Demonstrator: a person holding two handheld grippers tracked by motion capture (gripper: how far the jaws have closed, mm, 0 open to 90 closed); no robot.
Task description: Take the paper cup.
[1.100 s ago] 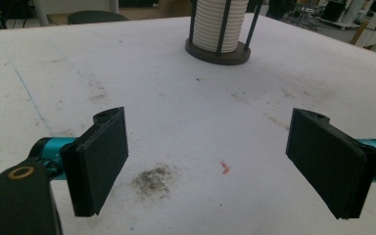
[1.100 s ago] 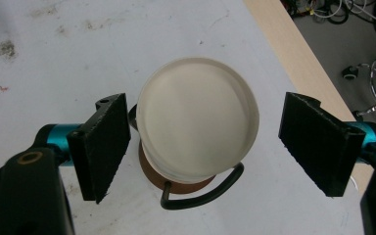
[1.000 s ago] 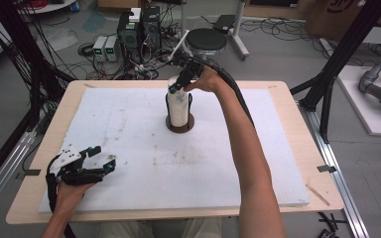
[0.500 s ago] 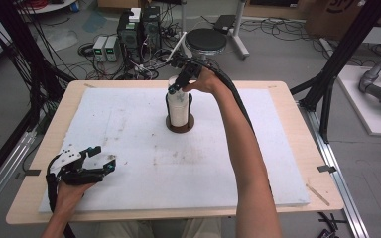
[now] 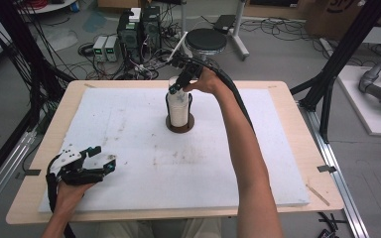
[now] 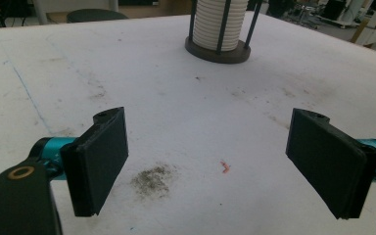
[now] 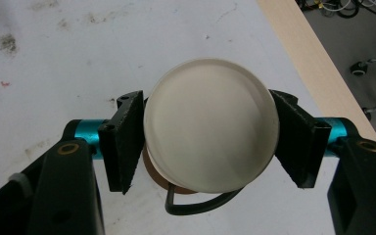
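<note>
A tall stack of white discs [image 5: 179, 106] stands in a holder of dark upright rods on a round brown base [image 6: 218, 53], at the middle back of the white mat. My right gripper [image 5: 176, 89] reaches down onto the stack from above. Its jaws have just been closing, and in the right gripper view [image 7: 208, 142] both pads press on the rim of the top white disc [image 7: 210, 112]. My left gripper [image 5: 101, 161] rests at the mat's near left corner. It stands open [image 6: 208, 161] with nothing between its pads and faces the stack [image 6: 223, 22].
The white foam mat [image 5: 129, 129] covers a wooden table [image 5: 302, 148]. It carries dirt smudges and a small red speck [image 6: 225, 167]. Behind the table stand electronics boxes [image 5: 139, 29], cables and a black stool [image 5: 206, 40]. Black frame posts [image 5: 345, 54] flank the table.
Neither hand has shifted across the table. The right gripper's jaws have drawn in around the top of the stack.
</note>
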